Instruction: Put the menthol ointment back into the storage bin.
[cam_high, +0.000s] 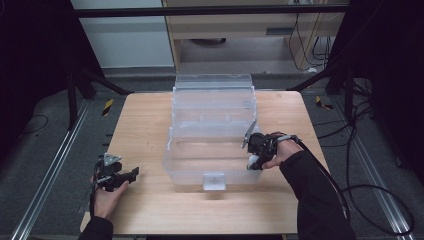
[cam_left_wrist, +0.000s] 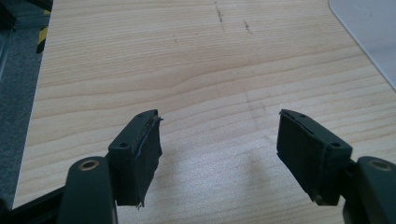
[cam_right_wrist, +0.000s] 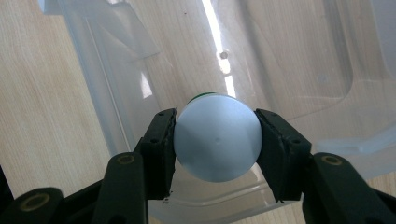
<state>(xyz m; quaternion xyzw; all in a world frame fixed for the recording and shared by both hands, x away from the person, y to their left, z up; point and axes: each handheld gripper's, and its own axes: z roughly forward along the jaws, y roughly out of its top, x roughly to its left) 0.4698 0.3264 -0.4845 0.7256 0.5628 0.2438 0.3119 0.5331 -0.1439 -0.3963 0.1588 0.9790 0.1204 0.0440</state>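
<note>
Round white object, pale blue-white face toward the camera with a thin green edge showing behind its top: clamped between the two black jaws of the right tool, one pad pressing on each side. What the object is beyond its round end cannot be told. In the right gripper view it hangs above the near wall and floor of a clear plastic bin; the wooden worktop shows through the plastic. In the high view the white object sits at the right near corner of the clear plastic bin, at or just over its rim; whether it touches the plastic cannot be told. Right tool points down and toward the bin, the right hand wrapped around its body, dark sleeve running back to the lower right, cable looping off over the floor. Left tool: jaws stand well apart, nothing between them, bare worktop grain below. In the high view the left tool lies low over the worktop near its left front corner, well apart from the bin, jaws pointing right toward it, left hand gripping from behind. Bin stands mid-worktop, a small clear latch on its near wall.
</note>
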